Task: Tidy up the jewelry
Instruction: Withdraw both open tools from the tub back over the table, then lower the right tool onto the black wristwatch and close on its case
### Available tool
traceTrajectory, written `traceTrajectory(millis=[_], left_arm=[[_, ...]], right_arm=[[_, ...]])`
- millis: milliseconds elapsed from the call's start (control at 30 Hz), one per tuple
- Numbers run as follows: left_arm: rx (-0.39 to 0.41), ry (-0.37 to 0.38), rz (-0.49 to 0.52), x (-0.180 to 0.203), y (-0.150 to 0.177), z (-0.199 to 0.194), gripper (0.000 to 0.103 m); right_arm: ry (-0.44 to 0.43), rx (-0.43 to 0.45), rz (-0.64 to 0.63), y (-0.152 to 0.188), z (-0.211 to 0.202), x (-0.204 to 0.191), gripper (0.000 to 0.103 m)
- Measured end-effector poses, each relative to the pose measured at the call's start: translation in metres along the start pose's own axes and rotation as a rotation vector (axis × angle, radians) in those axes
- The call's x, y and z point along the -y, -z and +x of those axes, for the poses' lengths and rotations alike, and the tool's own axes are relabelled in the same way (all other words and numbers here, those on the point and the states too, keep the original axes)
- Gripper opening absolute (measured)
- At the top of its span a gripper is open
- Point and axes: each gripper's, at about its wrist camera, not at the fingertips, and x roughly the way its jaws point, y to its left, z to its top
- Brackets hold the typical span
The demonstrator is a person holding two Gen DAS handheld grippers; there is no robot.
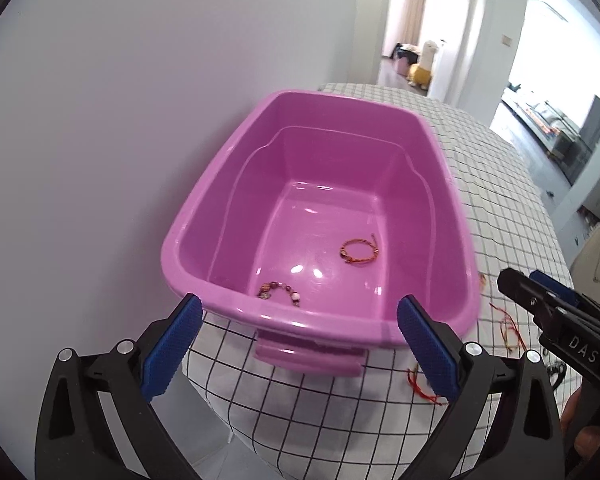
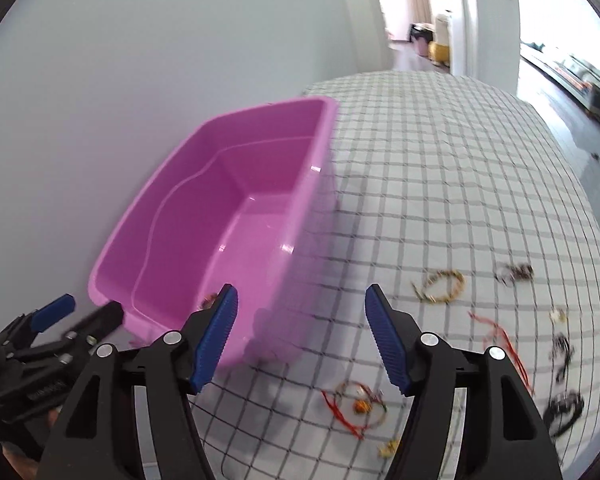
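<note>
A pink plastic tub stands on the checked cloth against the wall. Inside it lie an orange cord bracelet and a beaded bracelet. My left gripper hovers at the tub's near rim, jaws wide open and empty. My right gripper is open too, with nothing between its blue pads, just right of the tub's near corner. On the cloth to the right lie several loose pieces: a red and gold cord bracelet, a gold chain bracelet, a red cord and dark beaded pieces.
The white wall runs close along the tub's left side. The table with its checked cloth stretches away to the right and back. A doorway opens behind it. The right gripper's body shows at the left wrist view's right edge.
</note>
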Motion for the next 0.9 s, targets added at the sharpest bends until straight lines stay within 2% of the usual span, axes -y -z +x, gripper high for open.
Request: traceTrajectory(millis=[233,367,567,767,900], left_arm=[[0.02,0.097,0.117,0.048,0.021,-0.011,0.097],[0.032,0.137,0.147,0.071,0.034,-0.019,0.097],[0.001,0.192,0.181,0.114,0.057,-0.021,0.097],[-0.011,0.169,0.187,0.159,0.086,-0.022,0.097],[-0.025,0.112,0.14,0.178,0.112,-0.024,0.097]], right_arm=[[0.108,-0.014,0.117,0.037,-0.038,0.06,0.064],[0.158,-0.003,0.155,0.058,-0.06,0.09,0.064],[0.197,0.022,0.224,0.086,-0.091,0.138,0.064],[0.211,0.025,0.239,0.116,-0.117,0.191,0.064],[0.203,-0.005,0.205,0.135,-0.124,0.225,0.064]])
